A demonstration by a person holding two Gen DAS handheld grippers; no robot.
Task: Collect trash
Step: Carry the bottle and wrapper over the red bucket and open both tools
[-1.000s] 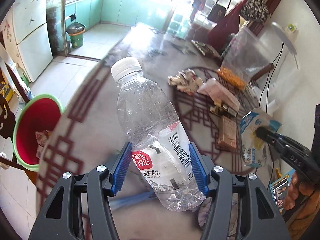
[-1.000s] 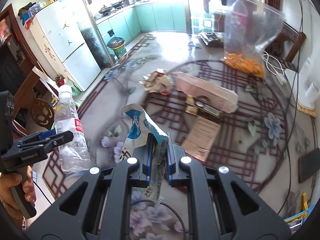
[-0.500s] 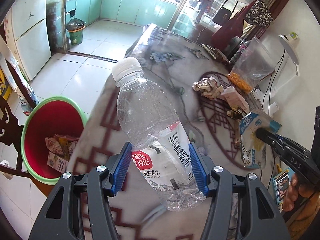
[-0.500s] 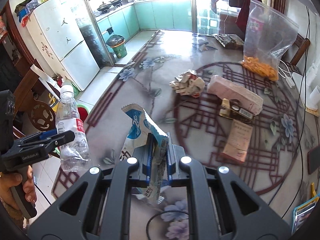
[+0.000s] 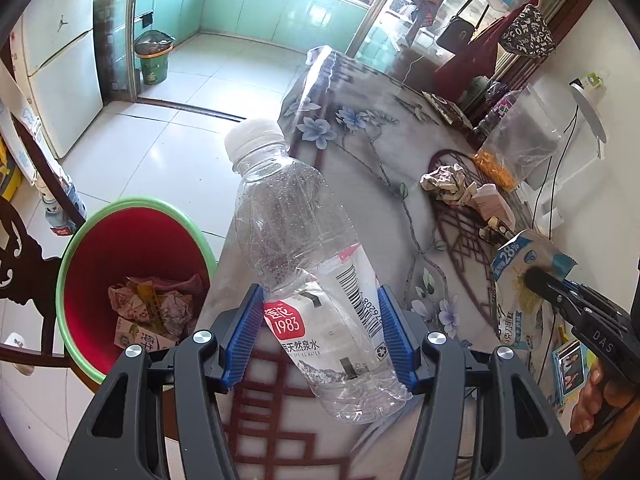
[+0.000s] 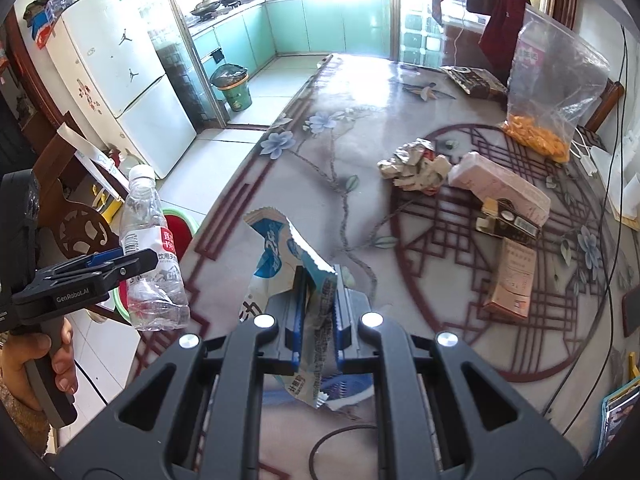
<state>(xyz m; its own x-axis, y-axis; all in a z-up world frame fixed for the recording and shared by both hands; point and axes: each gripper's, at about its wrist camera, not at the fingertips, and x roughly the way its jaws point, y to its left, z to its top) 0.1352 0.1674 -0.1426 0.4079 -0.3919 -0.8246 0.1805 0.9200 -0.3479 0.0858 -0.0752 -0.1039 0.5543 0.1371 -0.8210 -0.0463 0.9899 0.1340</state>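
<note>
My left gripper (image 5: 318,336) is shut on a clear empty water bottle (image 5: 296,240) with a white cap and red label, held over the table's left edge. It also shows in the right wrist view (image 6: 150,248). A red bin with a green rim (image 5: 80,248) stands on the floor just left of the table, with crumpled wrappers inside. My right gripper (image 6: 316,320) is shut on a blue and white snack wrapper (image 6: 296,256), which also shows in the left wrist view (image 5: 520,280). A crumpled foil wrapper (image 6: 414,162) lies on the table.
The table (image 6: 360,112) has a floral cover. On it lie a pink packet (image 6: 500,188), a dark small box (image 6: 508,222), a brown box (image 6: 514,276) and a clear bag of orange snacks (image 6: 548,92). A wooden chair (image 5: 24,256) stands beside the bin. A fridge (image 6: 120,84) is at far left.
Both grippers have drawn back and leftward toward the table's left edge. The red bin now lies closer to the bottle, and more of its inside shows. Both grips are unchanged.
</note>
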